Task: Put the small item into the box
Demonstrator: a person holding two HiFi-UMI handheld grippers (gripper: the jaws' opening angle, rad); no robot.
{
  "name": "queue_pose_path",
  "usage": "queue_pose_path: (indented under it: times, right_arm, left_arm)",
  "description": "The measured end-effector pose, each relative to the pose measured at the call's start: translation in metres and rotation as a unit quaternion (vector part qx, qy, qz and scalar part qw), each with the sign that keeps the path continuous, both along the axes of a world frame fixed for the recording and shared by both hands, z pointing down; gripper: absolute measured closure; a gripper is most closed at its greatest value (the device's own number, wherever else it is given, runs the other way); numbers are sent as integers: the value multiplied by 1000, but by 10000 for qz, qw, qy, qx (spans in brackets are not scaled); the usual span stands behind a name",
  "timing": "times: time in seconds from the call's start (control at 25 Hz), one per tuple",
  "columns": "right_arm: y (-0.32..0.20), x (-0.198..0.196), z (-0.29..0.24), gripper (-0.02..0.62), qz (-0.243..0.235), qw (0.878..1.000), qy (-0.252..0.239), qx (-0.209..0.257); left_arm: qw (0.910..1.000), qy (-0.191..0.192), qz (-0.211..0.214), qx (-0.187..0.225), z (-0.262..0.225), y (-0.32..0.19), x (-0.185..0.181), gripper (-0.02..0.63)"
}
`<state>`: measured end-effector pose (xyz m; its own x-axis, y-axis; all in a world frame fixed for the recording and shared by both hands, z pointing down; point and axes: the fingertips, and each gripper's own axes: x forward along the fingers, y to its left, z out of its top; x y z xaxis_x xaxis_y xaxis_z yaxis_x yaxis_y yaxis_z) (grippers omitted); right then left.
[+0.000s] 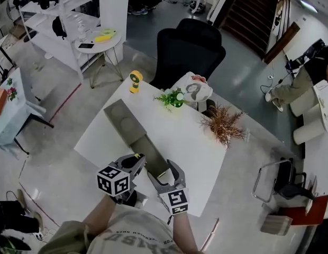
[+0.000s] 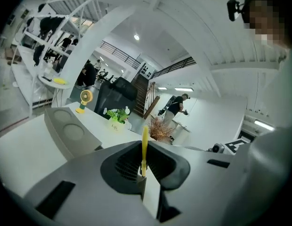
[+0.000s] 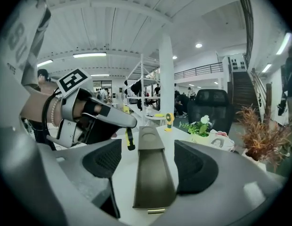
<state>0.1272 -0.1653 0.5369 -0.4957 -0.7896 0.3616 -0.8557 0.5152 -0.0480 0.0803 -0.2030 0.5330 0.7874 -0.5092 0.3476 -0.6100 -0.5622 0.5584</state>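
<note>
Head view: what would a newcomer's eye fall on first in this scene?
A long grey box lies diagonally on the white table, its near end between the open jaws of the right gripper. Just beside it, the left gripper is shut on a thin yellow item. A yellow fan, a green plant and a dried plant stand on the table's far side.

The grey left hand-held gripper (image 1: 137, 157) and right hand-held gripper (image 1: 162, 169) bear black-and-white marker cubes (image 1: 113, 180); the T-shirt (image 1: 133, 233) is pale, printed.
</note>
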Motion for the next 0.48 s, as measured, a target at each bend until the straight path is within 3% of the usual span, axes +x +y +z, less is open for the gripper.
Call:
queue_pose_path:
  times: [0.28, 0.48]
  right_arm:
    - [-23, -22, 30, 255, -591, 9969, 366, -356]
    - [-34, -27, 56, 256, -818, 9930, 246, -811]
  left_arm:
    - [9976, 251, 351, -532, 22, -15, 15, 575]
    - [9942, 398, 610, -797, 32, -23, 20, 575]
